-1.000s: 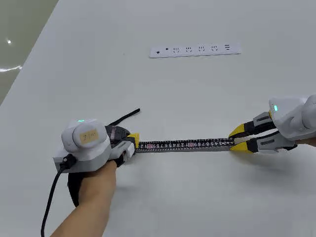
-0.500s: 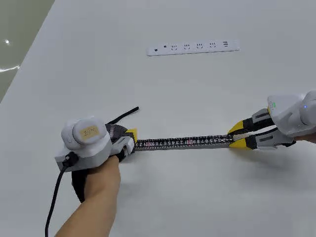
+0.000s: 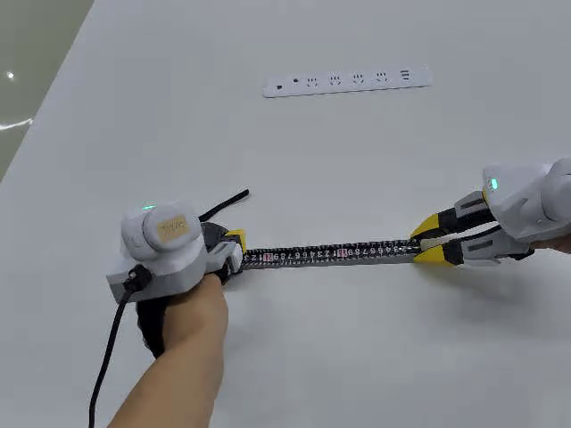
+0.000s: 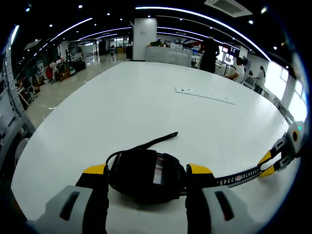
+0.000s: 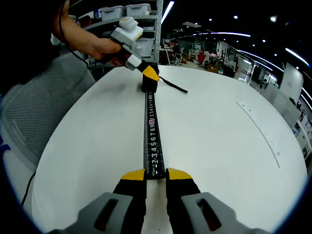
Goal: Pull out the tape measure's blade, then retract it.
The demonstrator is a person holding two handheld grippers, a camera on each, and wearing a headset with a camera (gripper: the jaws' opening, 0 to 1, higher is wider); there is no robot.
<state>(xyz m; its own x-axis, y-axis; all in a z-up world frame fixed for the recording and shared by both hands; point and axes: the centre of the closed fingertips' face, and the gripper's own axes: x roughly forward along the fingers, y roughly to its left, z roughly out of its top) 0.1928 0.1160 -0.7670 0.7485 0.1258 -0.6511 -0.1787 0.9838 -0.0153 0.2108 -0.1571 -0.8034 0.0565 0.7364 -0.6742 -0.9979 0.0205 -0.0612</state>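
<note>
Tape measure (image 3: 214,241) on white counter (image 3: 357,160), on person's left side; black case (image 4: 146,173) clamped in left hand-held gripper (image 3: 234,251), jaws spread to case width, one on each side, touching. Blade (image 3: 330,255) drawn out along counter toward the right, numbers up, straight, far end pinched in right hand-held gripper (image 3: 430,247), jaws narrow, yellow tips on either side of blade end. Grippers well apart, blade as only link between them; lying on counter or just above it, cannot tell. Black strap (image 3: 223,203) loose on counter, trailing from case away from person. Power strip (image 3: 348,80) well beyond, apart from everything

Handling, as judgement: case small, hard, probably light, smooth shell, prone to twisting or sliding unless squeezed from opposite sides as now. Blade thin metal, stiff lengthwise, springy, easy to kink if bent sideways or lifted high; slick faces, so best hold at end hook, right at present pinch spot. Spring pull toward case likely; risk of whip-back on sudden release. Pull-out seemingly done or nearly so; retract not yet begun. Next move probably a slow walk of right hand-held gripper toward case, pinch firm, left side steady, blade fed in straight
</note>
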